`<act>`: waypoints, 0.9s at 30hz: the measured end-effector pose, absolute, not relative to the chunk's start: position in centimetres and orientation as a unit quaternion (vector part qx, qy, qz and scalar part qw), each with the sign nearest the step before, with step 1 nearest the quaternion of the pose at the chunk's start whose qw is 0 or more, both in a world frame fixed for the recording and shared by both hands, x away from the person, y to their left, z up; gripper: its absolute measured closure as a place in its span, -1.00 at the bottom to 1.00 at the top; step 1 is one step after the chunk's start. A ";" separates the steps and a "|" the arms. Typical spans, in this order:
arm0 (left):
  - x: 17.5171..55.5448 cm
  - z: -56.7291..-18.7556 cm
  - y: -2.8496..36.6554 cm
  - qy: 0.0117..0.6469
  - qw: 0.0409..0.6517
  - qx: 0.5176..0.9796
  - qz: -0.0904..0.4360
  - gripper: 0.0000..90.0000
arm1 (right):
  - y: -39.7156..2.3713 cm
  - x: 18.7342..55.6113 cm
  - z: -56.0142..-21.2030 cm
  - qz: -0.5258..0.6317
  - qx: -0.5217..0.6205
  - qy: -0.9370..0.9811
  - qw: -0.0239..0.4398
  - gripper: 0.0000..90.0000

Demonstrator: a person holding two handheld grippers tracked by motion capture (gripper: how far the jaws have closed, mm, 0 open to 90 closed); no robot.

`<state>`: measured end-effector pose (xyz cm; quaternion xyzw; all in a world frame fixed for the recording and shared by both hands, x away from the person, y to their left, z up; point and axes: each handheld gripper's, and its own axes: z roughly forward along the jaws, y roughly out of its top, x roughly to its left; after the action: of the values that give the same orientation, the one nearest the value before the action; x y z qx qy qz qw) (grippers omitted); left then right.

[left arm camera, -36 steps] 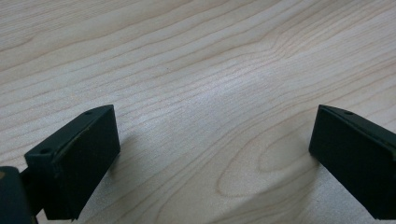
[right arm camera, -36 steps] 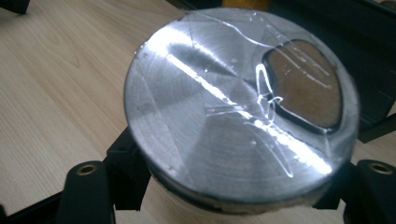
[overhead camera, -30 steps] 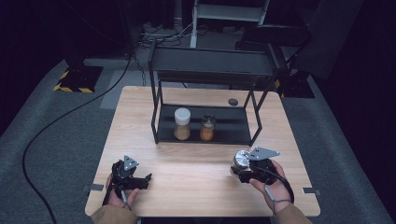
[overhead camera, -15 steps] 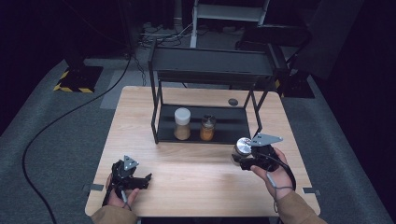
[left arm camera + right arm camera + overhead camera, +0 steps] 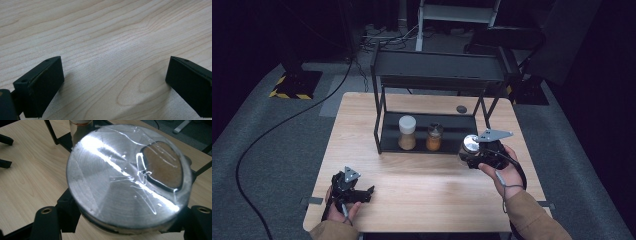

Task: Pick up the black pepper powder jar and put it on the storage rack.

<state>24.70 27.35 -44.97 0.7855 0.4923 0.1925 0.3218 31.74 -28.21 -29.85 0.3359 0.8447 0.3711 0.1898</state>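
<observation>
So we've got the right gripper (image 5: 472, 156) clamped on a metal-lidded jar (image 5: 470, 144) near the table's (image 5: 422, 200) right edge, probably headed for the rack (image 5: 432, 145), while the left gripper (image 5: 362, 192) rests open by the front-left corner.

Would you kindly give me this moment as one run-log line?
right hand-held gripper: shut on silver-lidded jar, beside rack | left hand-held gripper: open, nothing held, low over table | rack shelf: two jars

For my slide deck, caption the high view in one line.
Right hand-held gripper carries a metal-lidded jar beside the black rack; left hand-held gripper rests open.
</observation>
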 end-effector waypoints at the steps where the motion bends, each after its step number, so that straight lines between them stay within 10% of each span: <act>1: 24.7 -45.0 27.3 0.492 0.322 0.786 0.192 -0.97 | -28.1 31.9 -29.8 0.370 0.335 0.845 0.190 -0.31; 27: 24.7 -45.0 27.3 0.493 0.322 0.785 0.193 -0.97 | -26.7 37.4 -29.6 0.361 0.350 0.840 0.202 -0.31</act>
<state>24.69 27.34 -44.97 0.7852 0.4927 0.1926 0.3218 37.42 -26.66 -29.63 0.3504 0.8402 0.3610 0.2023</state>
